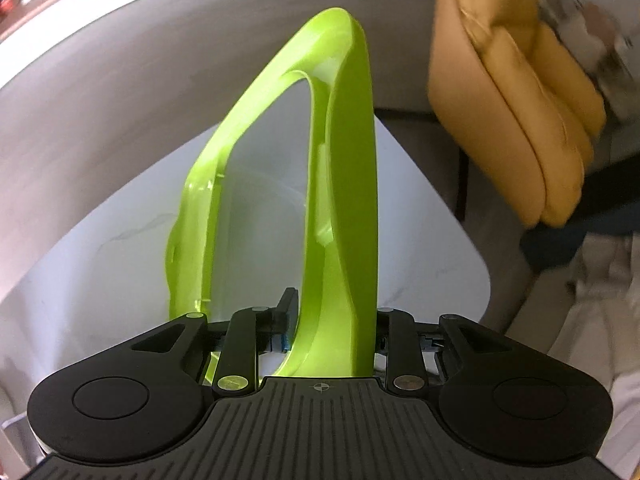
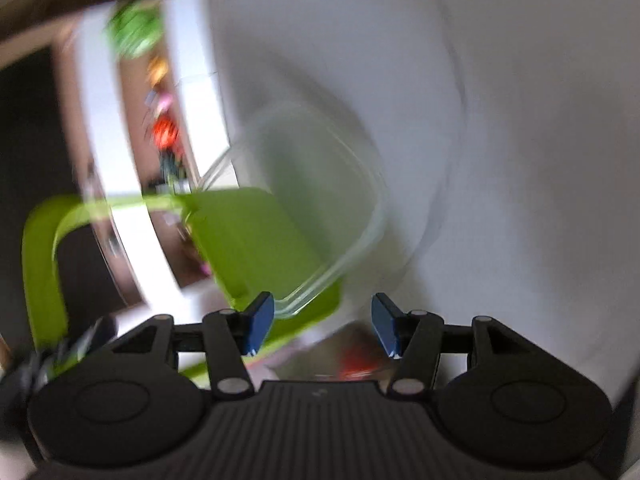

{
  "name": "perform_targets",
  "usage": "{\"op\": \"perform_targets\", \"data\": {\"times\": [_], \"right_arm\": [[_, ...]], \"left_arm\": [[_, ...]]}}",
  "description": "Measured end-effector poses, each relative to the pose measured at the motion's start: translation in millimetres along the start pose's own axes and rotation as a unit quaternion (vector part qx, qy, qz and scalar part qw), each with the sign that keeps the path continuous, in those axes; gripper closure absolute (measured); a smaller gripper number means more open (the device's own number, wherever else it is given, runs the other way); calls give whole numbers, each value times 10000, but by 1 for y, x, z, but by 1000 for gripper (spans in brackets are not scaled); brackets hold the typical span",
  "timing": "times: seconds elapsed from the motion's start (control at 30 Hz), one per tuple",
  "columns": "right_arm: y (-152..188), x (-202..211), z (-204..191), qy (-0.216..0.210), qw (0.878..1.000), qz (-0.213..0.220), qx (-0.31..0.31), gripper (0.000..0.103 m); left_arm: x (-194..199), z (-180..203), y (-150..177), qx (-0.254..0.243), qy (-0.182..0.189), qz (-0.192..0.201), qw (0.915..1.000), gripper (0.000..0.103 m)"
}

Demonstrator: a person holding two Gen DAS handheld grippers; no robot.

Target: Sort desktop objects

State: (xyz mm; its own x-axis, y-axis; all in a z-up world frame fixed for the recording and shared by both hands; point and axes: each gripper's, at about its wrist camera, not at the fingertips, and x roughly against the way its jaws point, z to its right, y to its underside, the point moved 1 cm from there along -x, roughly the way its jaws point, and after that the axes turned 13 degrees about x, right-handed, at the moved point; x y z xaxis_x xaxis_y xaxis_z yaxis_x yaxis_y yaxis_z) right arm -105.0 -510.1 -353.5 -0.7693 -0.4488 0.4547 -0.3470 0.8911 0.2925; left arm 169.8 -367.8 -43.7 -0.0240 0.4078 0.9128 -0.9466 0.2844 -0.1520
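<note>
My left gripper (image 1: 332,320) is shut on the rim of a lime-green box lid (image 1: 352,184) with a clear centre panel, held on edge above the white table (image 1: 100,264). In the right wrist view, which is blurred by motion, the same green lid (image 2: 248,240) shows at left and centre with a clear container (image 2: 352,240) beside it. My right gripper (image 2: 323,330) is open and empty, its blue pads (image 2: 260,326) wide apart, close above the container's near corner.
A yellow padded chair (image 1: 520,120) stands beyond the table's right edge. A grey curved wall lies behind the table. Blurred shelves with colourful items (image 2: 160,120) show at left in the right wrist view. A red object (image 2: 356,360) sits low between the right fingers.
</note>
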Motion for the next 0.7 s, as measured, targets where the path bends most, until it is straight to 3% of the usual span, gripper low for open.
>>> {"op": "perform_targets", "data": {"times": [0.1, 0.27, 0.37, 0.4, 0.47, 0.5, 0.6, 0.7], "right_arm": [[8, -44, 17, -166, 9975, 178, -660, 46], [8, -95, 12, 321, 9983, 423, -258, 44], [13, -111, 18, 249, 9965, 650, -452, 47], [15, -112, 19, 198, 9959, 751, -460, 50], [18, -109, 18, 70, 9939, 1061, -293, 77], [17, -105, 13, 89, 9929, 1181, -88, 84], [9, -86, -20, 355, 9852, 1336, 1017, 84], [0, -58, -69, 609, 9582, 1447, 2391, 85]], "left_arm": [[1, -2, 1, 202, 68, -61, 9998, 73], [0, -29, 22, 510, 251, -174, 9982, 70], [8, -47, 16, 707, 356, -92, 9968, 69], [11, -52, 14, 770, 390, -62, 9963, 69], [16, -65, 9, 995, 526, -26, 9936, 70], [18, -70, 6, 1099, 596, -15, 9922, 70], [26, -80, 7, 1218, 756, 74, 9896, 67], [33, -86, 15, 1253, 898, 132, 9880, 62]]}}
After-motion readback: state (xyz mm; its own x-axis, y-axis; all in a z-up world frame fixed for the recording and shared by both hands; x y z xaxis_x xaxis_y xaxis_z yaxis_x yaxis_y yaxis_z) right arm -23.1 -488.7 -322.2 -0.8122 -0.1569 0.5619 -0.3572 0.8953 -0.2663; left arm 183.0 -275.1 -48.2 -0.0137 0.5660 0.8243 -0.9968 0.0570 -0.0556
